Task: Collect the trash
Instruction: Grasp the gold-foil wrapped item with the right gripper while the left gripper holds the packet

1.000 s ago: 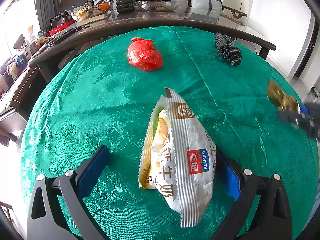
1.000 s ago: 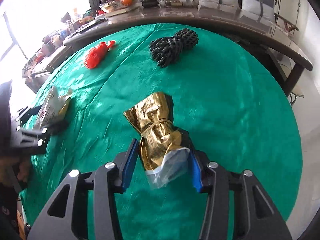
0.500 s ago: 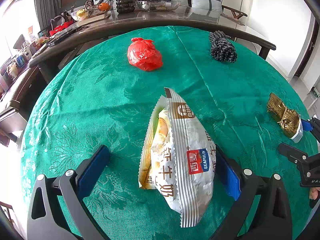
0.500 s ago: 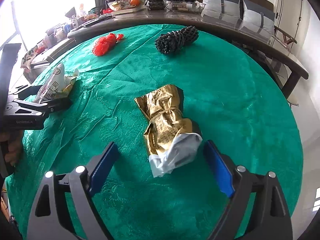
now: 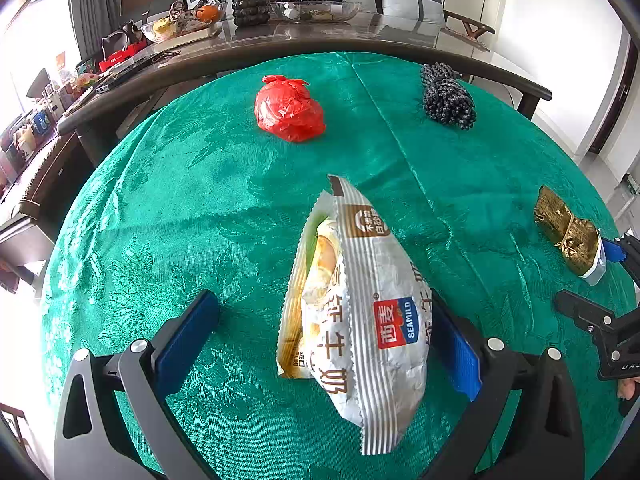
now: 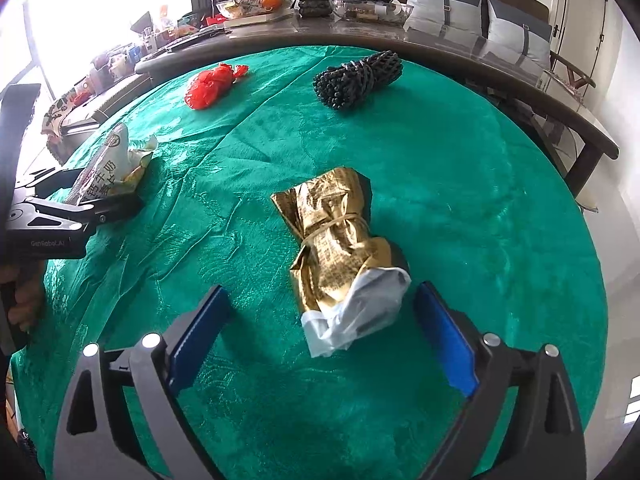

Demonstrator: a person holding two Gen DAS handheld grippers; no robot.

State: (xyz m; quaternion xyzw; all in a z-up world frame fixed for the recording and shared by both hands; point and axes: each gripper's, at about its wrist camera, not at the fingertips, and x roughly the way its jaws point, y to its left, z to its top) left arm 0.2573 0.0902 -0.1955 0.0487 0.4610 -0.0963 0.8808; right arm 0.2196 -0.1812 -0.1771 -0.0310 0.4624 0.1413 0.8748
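A silver-and-white snack bag (image 5: 360,320) lies on the green tablecloth (image 5: 180,200) between the jaws of my left gripper (image 5: 322,304). The gripper is open: the bag rests against the right pad and the left pad is well clear of it. A gold foil wrapper with a white end (image 6: 336,240) lies on the cloth between the jaws of my right gripper (image 6: 320,292). Those jaws are opening and neither pad touches the wrapper. Farther back on the cloth sit a knotted red plastic bag (image 5: 290,110) and a black beaded bundle (image 5: 448,98).
Behind the round table runs a long dark table (image 5: 320,44) with fruit bowls, a potted plant and clutter. Cushioned seats stand beyond it. The cloth's edge drops off close on the right (image 6: 592,280). A person's hand (image 6: 24,308) holds the left gripper.
The right gripper's jaws have spread away from the gold wrapper, which has left their grip and now lies on the cloth. The left gripper and the snack bag have not moved.
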